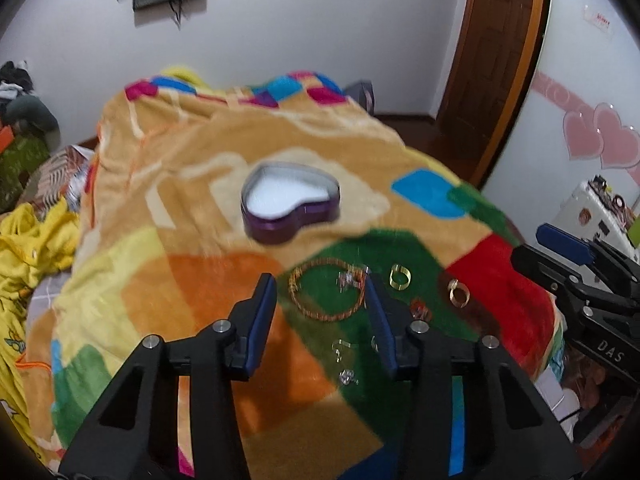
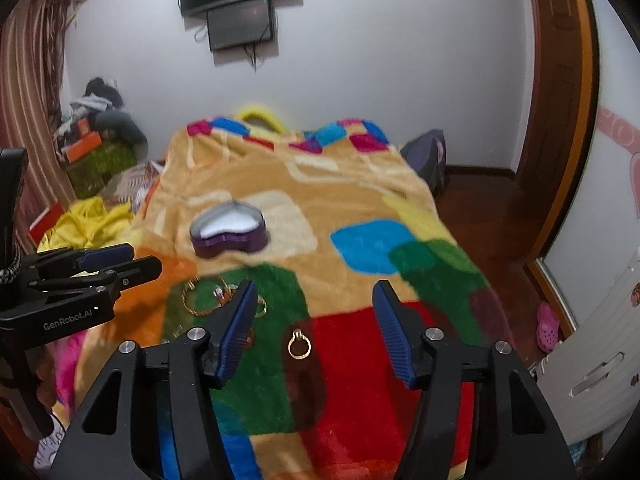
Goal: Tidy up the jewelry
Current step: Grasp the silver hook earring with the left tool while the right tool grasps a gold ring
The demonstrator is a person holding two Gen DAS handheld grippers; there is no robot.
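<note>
An open purple heart-shaped tin (image 1: 290, 208) (image 2: 228, 232) with a white lining sits on the colourful blanket (image 1: 192, 152). On the green patch nearer me lie a beaded gold bracelet (image 1: 326, 294) (image 2: 200, 298), a wide gold band (image 1: 400, 277) and small silver pieces (image 1: 346, 376). A gold ring (image 1: 459, 292) (image 2: 299, 346) rests at the edge of the red patch. My left gripper (image 1: 320, 280) (image 2: 140, 258) hovers open above the bracelet, pads clear of it. My right gripper (image 2: 316, 286) (image 1: 536, 246) stands open above the gold ring, holding nothing.
The blanket covers a bed that drops off at its right edge to a wooden floor (image 2: 488, 208). Yellow cloth (image 1: 28, 248) is heaped at the left. A white cabinet (image 2: 600, 340) stands at the right, and a brown door (image 1: 496, 60) beyond it.
</note>
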